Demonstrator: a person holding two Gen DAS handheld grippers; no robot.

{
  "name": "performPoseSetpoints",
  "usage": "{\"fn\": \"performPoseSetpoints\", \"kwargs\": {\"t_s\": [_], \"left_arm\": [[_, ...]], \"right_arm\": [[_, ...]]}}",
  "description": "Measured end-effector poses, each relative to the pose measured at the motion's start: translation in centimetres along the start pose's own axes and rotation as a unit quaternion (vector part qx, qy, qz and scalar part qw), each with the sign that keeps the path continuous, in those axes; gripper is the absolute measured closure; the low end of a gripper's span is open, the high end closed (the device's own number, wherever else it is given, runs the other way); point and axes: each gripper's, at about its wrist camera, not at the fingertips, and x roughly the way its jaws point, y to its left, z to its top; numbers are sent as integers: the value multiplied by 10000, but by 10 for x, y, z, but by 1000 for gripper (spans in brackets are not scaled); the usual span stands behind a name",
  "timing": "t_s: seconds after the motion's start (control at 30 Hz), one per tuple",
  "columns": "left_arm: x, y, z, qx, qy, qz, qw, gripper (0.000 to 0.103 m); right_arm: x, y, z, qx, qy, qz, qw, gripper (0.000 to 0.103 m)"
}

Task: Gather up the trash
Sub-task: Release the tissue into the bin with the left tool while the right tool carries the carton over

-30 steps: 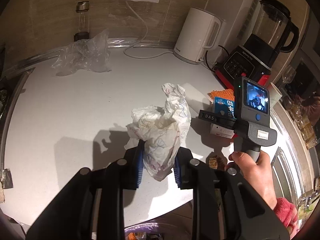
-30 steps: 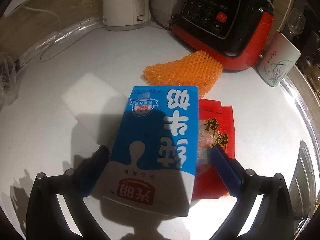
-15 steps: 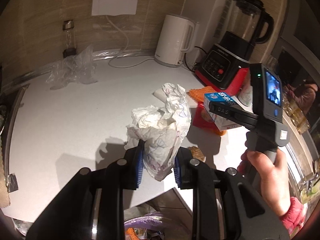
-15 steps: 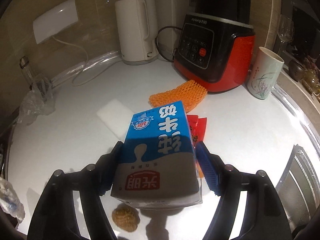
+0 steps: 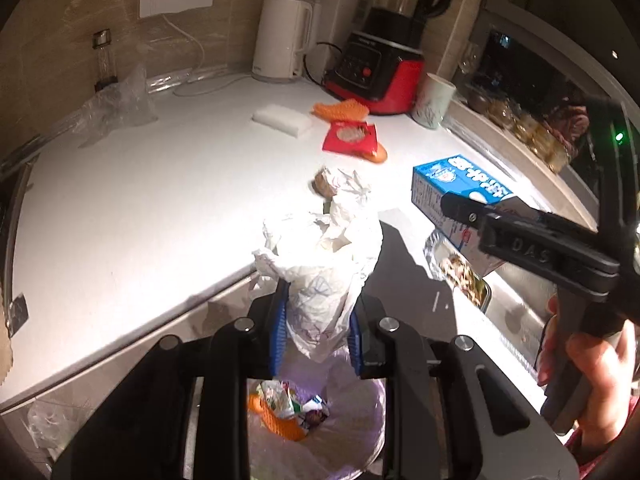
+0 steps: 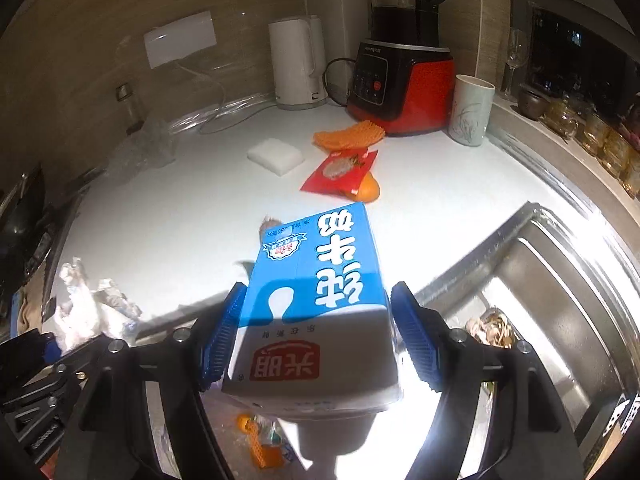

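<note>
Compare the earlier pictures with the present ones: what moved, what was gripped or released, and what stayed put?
The right gripper closed on the milk carton and lifted it off the counter toward the front edge. The left gripper carried the crumpled paper back over the bin. Nothing was released. The kettle, blender, red packet and orange netting stayed put.

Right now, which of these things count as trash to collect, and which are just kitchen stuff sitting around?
Trash job:
- crumpled paper in the left tongs
- milk carton in the right tongs
- red wrapper
- orange foam net
- bin below the counter edge

Lying about:
- kettle
- blender
- cup
- wine glass
</note>
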Motion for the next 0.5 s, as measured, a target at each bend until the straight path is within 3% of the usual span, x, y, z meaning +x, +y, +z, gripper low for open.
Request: {"fn": "performPoseSetpoints", "kwargs": {"t_s": [0.27, 0.5], "left_arm": [[32, -7, -100, 379, 867, -224, 9953, 79], [81, -12, -161, 678, 1550, -248, 9853, 79]], "right_arm": [[-53, 2, -66, 207, 199, 11, 9996, 30], [-88, -1, -83, 374, 111, -93, 9992, 30]]}}
